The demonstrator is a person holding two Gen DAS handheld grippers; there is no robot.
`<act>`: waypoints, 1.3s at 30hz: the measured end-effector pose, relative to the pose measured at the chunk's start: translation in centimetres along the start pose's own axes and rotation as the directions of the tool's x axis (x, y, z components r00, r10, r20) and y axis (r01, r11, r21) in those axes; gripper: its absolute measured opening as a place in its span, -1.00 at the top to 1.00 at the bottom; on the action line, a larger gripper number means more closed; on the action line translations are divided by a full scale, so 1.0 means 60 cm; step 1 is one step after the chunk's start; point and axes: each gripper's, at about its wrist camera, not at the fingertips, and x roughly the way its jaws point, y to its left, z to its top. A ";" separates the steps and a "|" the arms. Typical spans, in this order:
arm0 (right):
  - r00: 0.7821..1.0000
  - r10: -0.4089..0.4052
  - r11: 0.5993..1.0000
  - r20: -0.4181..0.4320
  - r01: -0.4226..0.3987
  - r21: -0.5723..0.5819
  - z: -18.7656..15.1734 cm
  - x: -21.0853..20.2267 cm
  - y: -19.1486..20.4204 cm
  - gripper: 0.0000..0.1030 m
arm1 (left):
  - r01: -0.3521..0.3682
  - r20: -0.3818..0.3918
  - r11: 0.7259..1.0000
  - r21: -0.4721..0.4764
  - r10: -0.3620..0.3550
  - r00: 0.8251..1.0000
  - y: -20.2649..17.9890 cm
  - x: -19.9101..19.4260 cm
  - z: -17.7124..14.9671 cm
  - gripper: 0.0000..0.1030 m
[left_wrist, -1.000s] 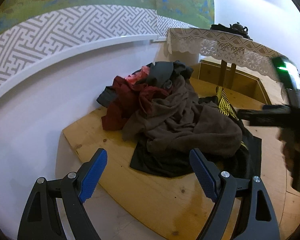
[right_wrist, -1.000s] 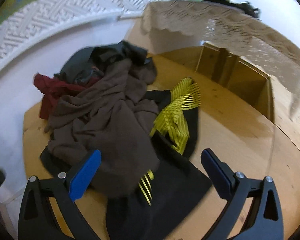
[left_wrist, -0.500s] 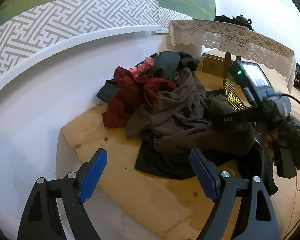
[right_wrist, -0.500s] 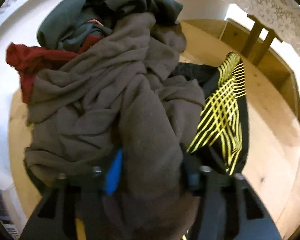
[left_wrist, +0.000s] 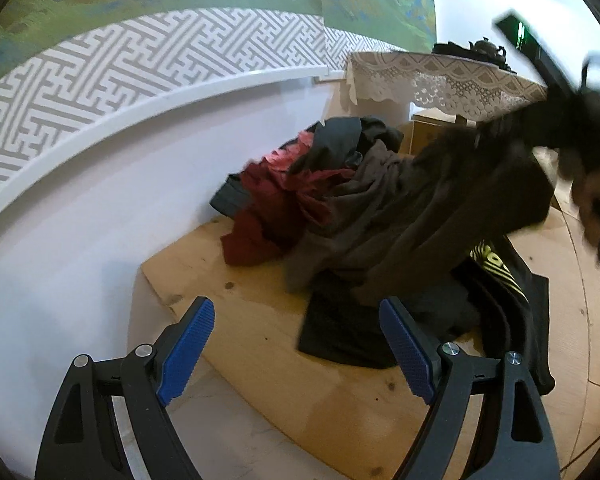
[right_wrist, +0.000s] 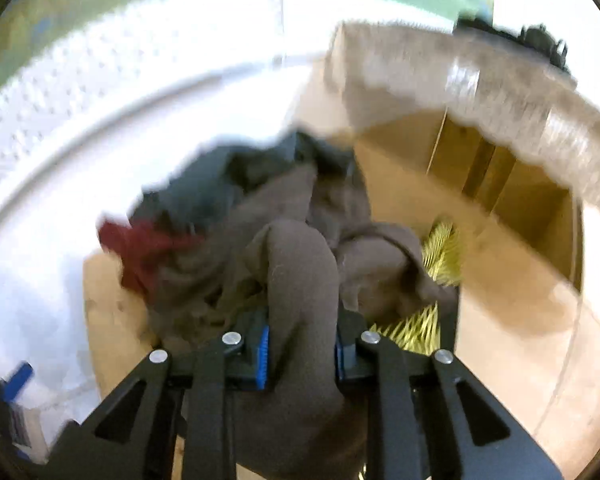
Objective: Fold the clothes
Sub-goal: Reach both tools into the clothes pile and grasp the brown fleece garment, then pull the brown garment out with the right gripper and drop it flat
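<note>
Right of centre in the left wrist view, the right tool (right_wrist: 300, 354) is clamped on a fold of the brown garment (left_wrist: 440, 208), lifting it off the clothes pile (left_wrist: 300, 192) to single it out, while the left tool (left_wrist: 296, 354) hangs wide open and empty.

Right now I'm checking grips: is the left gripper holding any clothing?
No. In the left wrist view the left gripper stands wide open over the wooden board, nothing between its blue pads.
</note>
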 end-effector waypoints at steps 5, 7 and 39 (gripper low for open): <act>0.988 0.008 1.000 0.155 -0.011 0.015 0.081 -0.140 -0.006 0.59 | -0.026 0.038 1.000 0.002 0.026 0.999 0.003 -0.049 0.019 -0.64; 0.976 0.018 1.000 0.216 -0.023 0.021 0.107 -0.214 -0.014 0.59 | -0.029 0.053 1.000 0.002 0.029 0.998 0.006 -0.069 0.023 -0.64; 0.751 -0.565 0.668 -0.343 0.660 0.344 -0.674 -0.620 -0.486 0.15 | 0.304 -0.161 0.894 0.328 -0.264 0.951 -0.457 -0.002 -0.084 -0.78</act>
